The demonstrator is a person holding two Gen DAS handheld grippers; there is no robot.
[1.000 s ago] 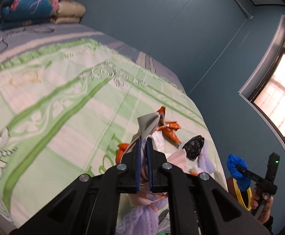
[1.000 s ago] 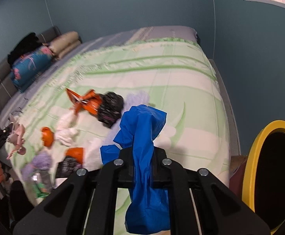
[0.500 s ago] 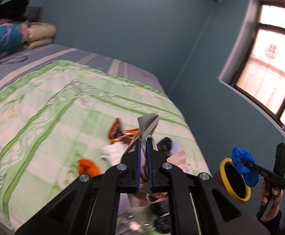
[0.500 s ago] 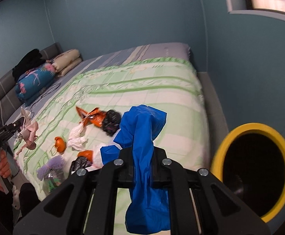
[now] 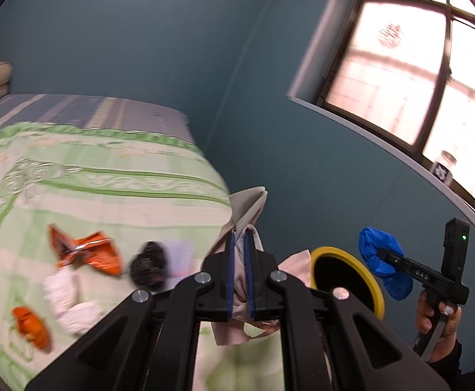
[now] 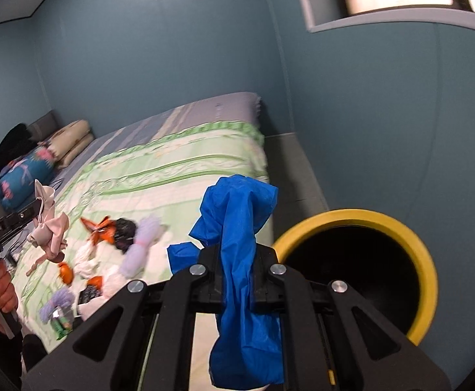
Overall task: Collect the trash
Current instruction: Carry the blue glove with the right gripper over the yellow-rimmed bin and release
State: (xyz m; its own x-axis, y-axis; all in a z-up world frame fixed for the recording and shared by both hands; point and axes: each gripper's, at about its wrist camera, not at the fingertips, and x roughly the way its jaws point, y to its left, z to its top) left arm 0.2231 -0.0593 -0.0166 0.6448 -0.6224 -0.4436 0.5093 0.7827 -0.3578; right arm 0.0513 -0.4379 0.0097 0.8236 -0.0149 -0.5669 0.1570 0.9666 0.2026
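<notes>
My left gripper [image 5: 241,244] is shut on a pale pink crumpled cloth [image 5: 247,208], held above the bed's edge; it also shows in the right wrist view [image 6: 46,228]. My right gripper [image 6: 237,254] is shut on a blue plastic wrapper [image 6: 240,215], held just left of the yellow-rimmed black bin [image 6: 361,260]. In the left wrist view the blue wrapper [image 5: 384,260] hangs just right of the bin [image 5: 345,277]. More trash lies on the bed: an orange wrapper [image 5: 87,254], a black crumpled bag [image 5: 147,265], white tissues [image 5: 64,296].
The bed with a green-patterned sheet [image 6: 172,169] fills the left. Pillows and a blue blanket [image 6: 25,172] lie at its head. A window [image 5: 416,65] is in the blue wall to the right. The bin stands on the floor beside the bed.
Both grippers have swung right toward the bin with their loads. The bin is now larger and more central in both views. The trash on the bed has not moved.
</notes>
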